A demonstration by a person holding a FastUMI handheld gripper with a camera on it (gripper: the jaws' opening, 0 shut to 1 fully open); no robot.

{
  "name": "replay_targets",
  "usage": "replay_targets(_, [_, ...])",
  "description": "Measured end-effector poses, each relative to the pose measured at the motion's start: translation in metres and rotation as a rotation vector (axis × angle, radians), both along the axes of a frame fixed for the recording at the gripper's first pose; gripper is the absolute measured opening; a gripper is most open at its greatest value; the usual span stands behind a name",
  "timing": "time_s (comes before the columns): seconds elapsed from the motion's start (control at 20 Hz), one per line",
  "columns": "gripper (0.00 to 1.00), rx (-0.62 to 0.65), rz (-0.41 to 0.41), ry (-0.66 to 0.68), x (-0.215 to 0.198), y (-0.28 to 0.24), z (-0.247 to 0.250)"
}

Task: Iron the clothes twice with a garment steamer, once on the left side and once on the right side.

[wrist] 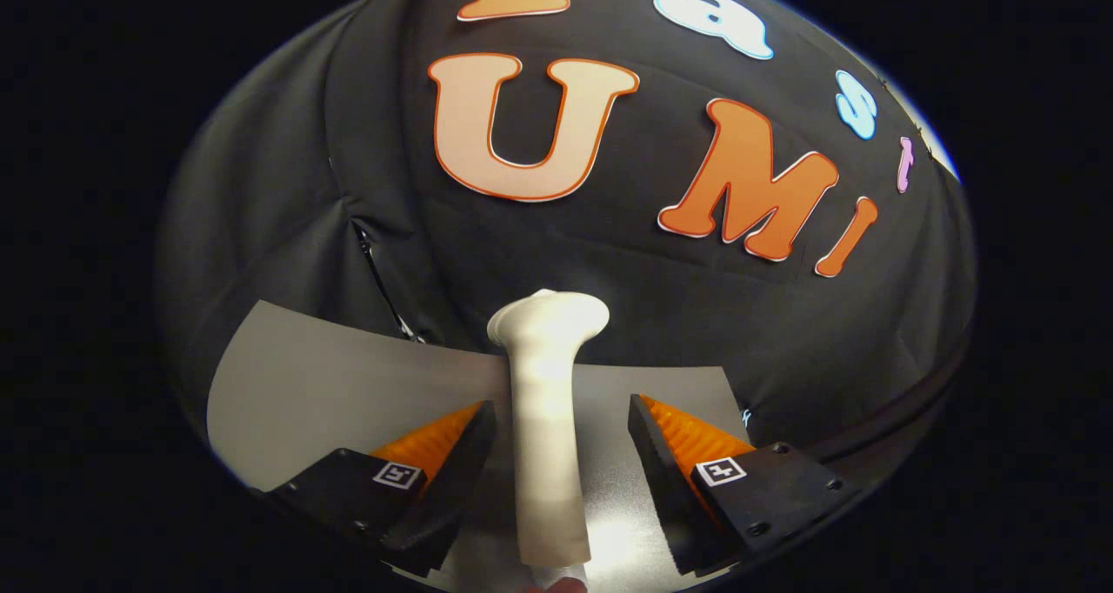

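Gripper view: tool [561,423] is spread wide, fingers [452,454] apart w/ a clear gap each side of what sits between them, so nothing is clamped. Between the fingers stands the white garment steamer [548,419], handle running upright from near the tool's base to just past the fingertips. It flares at the top into a wider rounded head, which rises above the worktop's far edge against the booth wall [287,184]. Neither finger touches the handle; left finger looks a bit closer to it than the right. At the very bottom of the handle a small sliver of something reddish shows, too small to tell what.

Grey worktop [330,384] lies under and beyond the fingers, its far edge meeting the black cloth wall just behind the steamer head. Bright glare on the worktop near the handle's base, right side. A thin dark cord or seam [383,284] hangs down the wall to the worktop's far-left edge; can't tell which.
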State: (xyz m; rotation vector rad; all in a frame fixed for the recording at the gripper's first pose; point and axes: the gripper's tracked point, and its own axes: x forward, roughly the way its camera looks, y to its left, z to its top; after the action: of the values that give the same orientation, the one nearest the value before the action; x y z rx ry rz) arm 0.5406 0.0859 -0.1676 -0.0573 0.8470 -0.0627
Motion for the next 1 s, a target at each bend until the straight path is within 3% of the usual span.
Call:
replay_targets(0.15, [0.98, -0.008, -0.002, 0.028, 0.000, 0.000, -0.007])
replay_targets(0.4, [0.88, -0.001, 0.017, 0.071, -0.003, 0.006, -0.018])
replay_targets(0.75, [0.88, 0.035, -0.036, 0.124, -0.009, 0.000, -0.030])
replay_targets(1.0, [0.55, 0.073, -0.013, 0.125, -0.008, 0.014, -0.034])
